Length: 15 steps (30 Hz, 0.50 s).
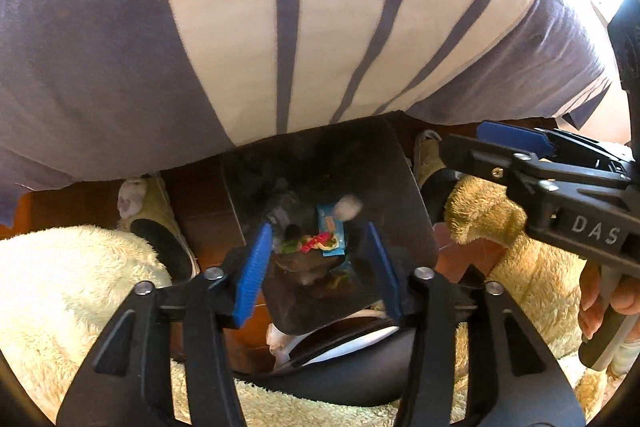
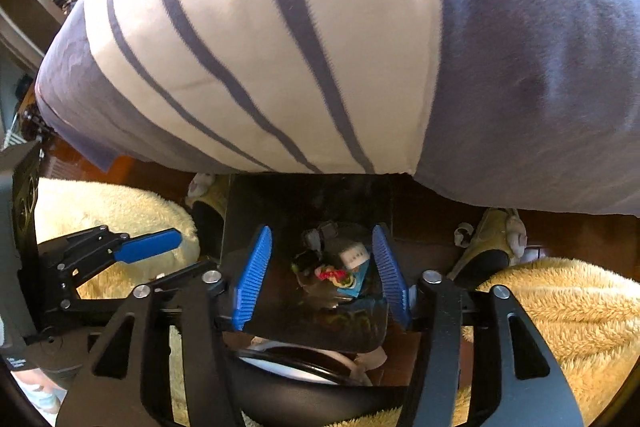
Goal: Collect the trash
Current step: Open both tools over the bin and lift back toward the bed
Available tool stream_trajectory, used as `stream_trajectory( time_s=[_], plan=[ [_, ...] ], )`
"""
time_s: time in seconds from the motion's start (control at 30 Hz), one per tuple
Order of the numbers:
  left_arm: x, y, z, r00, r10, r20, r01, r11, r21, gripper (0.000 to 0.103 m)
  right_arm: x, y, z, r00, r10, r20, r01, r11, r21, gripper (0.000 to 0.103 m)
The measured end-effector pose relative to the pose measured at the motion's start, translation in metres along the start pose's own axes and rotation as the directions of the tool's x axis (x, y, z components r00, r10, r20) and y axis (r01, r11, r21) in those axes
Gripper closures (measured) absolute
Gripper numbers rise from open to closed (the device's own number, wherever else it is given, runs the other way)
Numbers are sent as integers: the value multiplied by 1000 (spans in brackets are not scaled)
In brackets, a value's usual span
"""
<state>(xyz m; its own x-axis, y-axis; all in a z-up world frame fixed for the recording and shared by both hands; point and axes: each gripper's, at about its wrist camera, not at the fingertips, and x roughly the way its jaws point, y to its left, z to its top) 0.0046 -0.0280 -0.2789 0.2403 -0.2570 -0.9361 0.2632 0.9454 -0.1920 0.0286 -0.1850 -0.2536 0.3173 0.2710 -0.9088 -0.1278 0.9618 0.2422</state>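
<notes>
**Ana:** Though both cameras look steeply down, most of each view is taken up by the person's loose cream shirt with slate-blue stripes point(image 1: 304, 27), which hangs over the far rim of the black square waste bin point(image 1: 412, 211).

**Ben:** What stands around the bin?

**Ana:** Fluffy pale-yellow fleece trouser legs point(image 1: 68, 287) on either side, olive slippers with white trim point(image 1: 156, 215) on the reddish-brown wooden floor point(image 1: 208, 215), and a black rounded lid with a white rim point(image 1: 340, 355) just under the fingers.

**Ben:** And the trash?

**Ana:** Inside the bin, at its bottom: a light-blue snack wrapper printed with pink and green point(image 1: 330, 231), a crumpled white scrap point(image 1: 349, 207) and some grey bits point(image 1: 280, 207).

**Ben:** The fingers?

**Ana:** The left gripper point(image 1: 318, 267) has its blue ribbed pads point(image 1: 252, 267) spread apart over the bin mouth, nothing between them; the wrapper lies well below. The right gripper point(image 2: 324, 271) is likewise spread and empty above the same pile.
</notes>
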Motion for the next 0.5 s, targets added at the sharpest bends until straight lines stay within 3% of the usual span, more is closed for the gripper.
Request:
stream_trajectory(
  time_s=[0.17,0.3,0.5],
  plan=[
    [-13,-1,4,998,46,36,-47,999,14,30,-12,-3,4,999,-27,37,26,999,20,18],
    [-33,-1,11,993,76,90,-79,997,26,18,-36,-3,12,994,-37,101,35,999,24,13],
    [-78,-1,31,976,90,198,-96,995,23,15,-85,-8,31,972,-55,230,48,998,35,9]
  ],
)
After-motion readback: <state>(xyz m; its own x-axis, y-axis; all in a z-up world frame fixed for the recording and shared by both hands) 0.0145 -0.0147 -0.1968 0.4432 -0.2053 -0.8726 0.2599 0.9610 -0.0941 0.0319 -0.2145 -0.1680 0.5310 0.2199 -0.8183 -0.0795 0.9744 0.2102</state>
